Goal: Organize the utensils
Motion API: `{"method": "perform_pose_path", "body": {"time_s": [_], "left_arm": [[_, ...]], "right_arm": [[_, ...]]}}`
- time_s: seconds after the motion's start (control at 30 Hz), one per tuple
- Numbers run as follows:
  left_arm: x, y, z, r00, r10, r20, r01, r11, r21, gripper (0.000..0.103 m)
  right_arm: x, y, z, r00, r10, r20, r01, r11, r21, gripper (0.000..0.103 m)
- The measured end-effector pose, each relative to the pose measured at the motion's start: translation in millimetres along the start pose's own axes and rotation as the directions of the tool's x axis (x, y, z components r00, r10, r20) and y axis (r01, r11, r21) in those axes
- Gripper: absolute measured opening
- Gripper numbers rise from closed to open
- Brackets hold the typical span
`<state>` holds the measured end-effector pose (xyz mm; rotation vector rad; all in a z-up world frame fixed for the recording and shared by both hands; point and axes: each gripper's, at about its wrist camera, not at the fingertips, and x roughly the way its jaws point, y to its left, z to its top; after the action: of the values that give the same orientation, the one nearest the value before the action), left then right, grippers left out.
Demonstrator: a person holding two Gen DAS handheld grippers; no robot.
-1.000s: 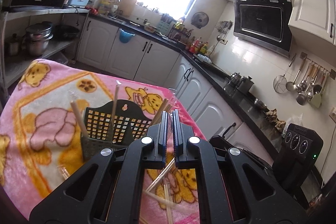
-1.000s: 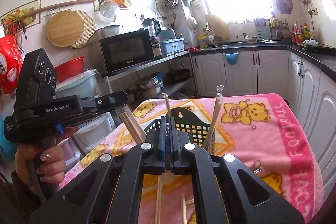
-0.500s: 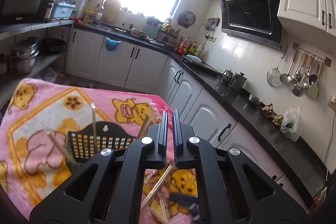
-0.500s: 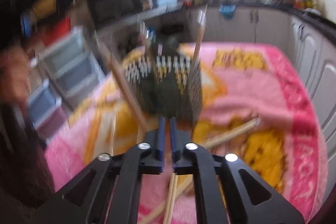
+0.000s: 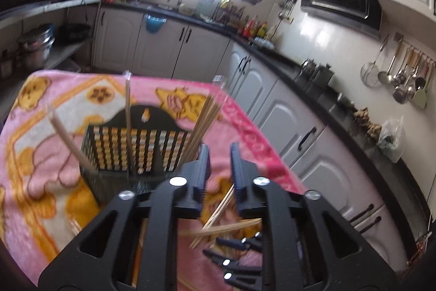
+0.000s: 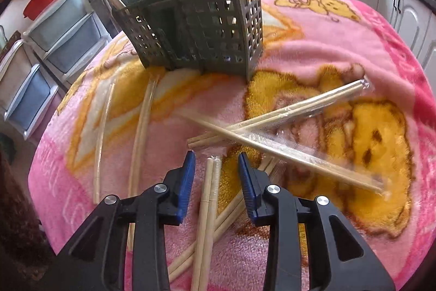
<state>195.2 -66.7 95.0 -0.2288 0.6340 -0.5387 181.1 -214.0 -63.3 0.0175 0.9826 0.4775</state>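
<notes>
A dark green slotted utensil holder (image 6: 201, 26) stands on the pink blanket (image 6: 313, 51) and holds a few wrapped chopstick pairs; it also shows in the left wrist view (image 5: 130, 152). Several wrapped chopstick pairs (image 6: 288, 111) lie crossed on the blanket in front of it. My right gripper (image 6: 216, 158) is open, low over the pile, its jaws either side of one upright-lying pair (image 6: 208, 198). My left gripper (image 5: 219, 152) is open and empty, above the holder's right side. The right gripper's tips (image 5: 234, 258) show below it.
Two single chopsticks (image 6: 141, 132) lie left of the pile. Plastic drawers (image 6: 41, 51) stand past the table's left edge. Kitchen cabinets (image 5: 286, 122) and a counter run beyond the table's far and right edges.
Both grippers have opened from shut. The right gripper has dropped from above the holder down to the chopsticks on the blanket. The left gripper has shifted slightly over the holder.
</notes>
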Motion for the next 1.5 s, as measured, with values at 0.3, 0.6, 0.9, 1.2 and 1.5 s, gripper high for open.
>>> {"method": "perform_pose_path", "body": {"time_s": [0.3, 0.6, 0.9, 1.2, 1.5], "left_arm": [[37, 44, -58, 0.982, 0.067, -0.177, -0.085, 0.992, -0.097, 0.03], [67, 71, -87, 0.949, 0.075, -0.306, -0.119, 0.984, -0.13, 0.036], [106, 68, -102, 0.915, -0.024, -0.402, -0.047, 0.985, -0.166, 0.036], [119, 67, -101, 0.907, -0.044, -0.418, -0.036, 0.983, -0.182, 0.011], [83, 46, -72, 0.952, -0.053, -0.302, 0.01, 0.99, -0.141, 0.001]], "right_arm": [[-1, -5, 1, 1.0, 0.028, 0.001, -0.028, 0.999, 0.032, 0.028], [-1, -6, 2, 0.999, 0.036, 0.002, -0.036, 0.999, 0.031, 0.012], [-13, 0, -4, 0.998, 0.064, 0.017, -0.065, 0.998, 0.011, 0.011], [-36, -4, -7, 0.996, 0.058, 0.061, -0.059, 0.998, 0.022, 0.011], [-67, -7, -1, 0.984, 0.067, 0.164, -0.072, 0.997, 0.023, 0.011]]}}
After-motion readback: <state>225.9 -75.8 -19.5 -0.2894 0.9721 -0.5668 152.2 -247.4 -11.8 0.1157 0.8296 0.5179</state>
